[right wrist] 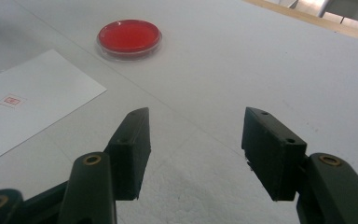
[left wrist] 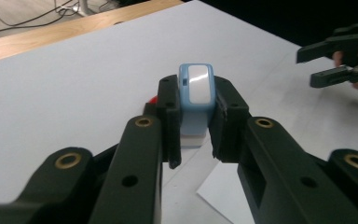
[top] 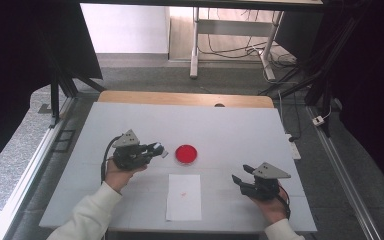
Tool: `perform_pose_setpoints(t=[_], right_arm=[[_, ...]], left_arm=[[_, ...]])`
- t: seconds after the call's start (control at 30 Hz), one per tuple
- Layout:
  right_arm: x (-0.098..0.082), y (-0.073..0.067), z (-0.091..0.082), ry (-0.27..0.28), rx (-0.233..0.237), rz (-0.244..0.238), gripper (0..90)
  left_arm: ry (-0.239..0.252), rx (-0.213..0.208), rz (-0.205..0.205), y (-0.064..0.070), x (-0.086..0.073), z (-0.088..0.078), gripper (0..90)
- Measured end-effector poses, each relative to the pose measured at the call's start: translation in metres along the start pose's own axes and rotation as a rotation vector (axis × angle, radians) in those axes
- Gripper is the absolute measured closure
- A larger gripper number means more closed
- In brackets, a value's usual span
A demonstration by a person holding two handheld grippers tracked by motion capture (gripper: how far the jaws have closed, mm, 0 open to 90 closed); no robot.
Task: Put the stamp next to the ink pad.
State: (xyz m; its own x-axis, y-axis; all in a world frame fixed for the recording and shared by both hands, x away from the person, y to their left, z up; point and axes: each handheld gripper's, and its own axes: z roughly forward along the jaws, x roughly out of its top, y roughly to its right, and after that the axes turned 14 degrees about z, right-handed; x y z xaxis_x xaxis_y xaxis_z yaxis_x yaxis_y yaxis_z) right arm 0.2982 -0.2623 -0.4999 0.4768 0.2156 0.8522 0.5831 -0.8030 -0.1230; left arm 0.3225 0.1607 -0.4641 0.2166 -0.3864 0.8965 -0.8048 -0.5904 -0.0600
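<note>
Now the left tongs (left wrist: pixel 193 116) clamp a small blue-and-white plastic stamp (left wrist: pixel 196 95), probably hovering at nine o'clock of the round red ink dish (top: pixel 186 154); right tongs (right wrist: pixel 193 154) wait apart, empty. Next: inking squarely, then the white paper sheet (top: pixel 184 197).

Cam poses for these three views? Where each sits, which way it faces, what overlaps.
High view: above the person's side, facing forward and down on the table; both forearms show.
Left gripper view: rides the left gripper, along jaws clamping a blue stamp.
Right gripper view: rides the right gripper, jaws apart.
Shared: red dish, paper.
</note>
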Motion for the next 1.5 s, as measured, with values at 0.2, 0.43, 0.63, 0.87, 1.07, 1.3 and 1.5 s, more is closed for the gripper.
perform_pose_setpoints(t=[0.2, 0.43, 0.63, 0.87, 1.07, 1.3, 1.5], right_arm=[[0.0, 0.0, 0.001, -0.003, -0.007, -0.005, 42.2], [0.0, 0.0, 0.001, -0.006, -0.011, -0.004, 42.0], [0.0, 0.0, 0.002, -0.009, -0.013, -0.006, 42.0], [-0.001, -0.001, 0.003, -0.017, -0.017, -0.017, 42.0], [-0.001, -0.001, 0.004, -0.02, -0.02, -0.015, 41.9], [-0.001, 0.0, 0.004, -0.022, -0.023, -0.021, 41.7], [-0.001, 0.001, 0.004, -0.02, -0.022, -0.018, 41.6]], left_arm=[[-0.046, 0.039, 0.017, -0.006, -0.004, 0.01, 75.2], [-0.094, 0.066, 0.023, -0.013, -0.01, 0.023, 75.1], [-0.128, 0.071, 0.008, -0.019, -0.015, 0.032, 75.0], [-0.173, 0.066, -0.007, -0.024, -0.023, 0.046, 74.9], [-0.195, 0.058, -0.004, -0.025, -0.026, 0.056, 74.9], [-0.201, 0.049, 0.002, -0.023, -0.026, 0.068, 74.8], [-0.217, 0.042, 0.001, -0.023, -0.028, 0.072, 74.5]])
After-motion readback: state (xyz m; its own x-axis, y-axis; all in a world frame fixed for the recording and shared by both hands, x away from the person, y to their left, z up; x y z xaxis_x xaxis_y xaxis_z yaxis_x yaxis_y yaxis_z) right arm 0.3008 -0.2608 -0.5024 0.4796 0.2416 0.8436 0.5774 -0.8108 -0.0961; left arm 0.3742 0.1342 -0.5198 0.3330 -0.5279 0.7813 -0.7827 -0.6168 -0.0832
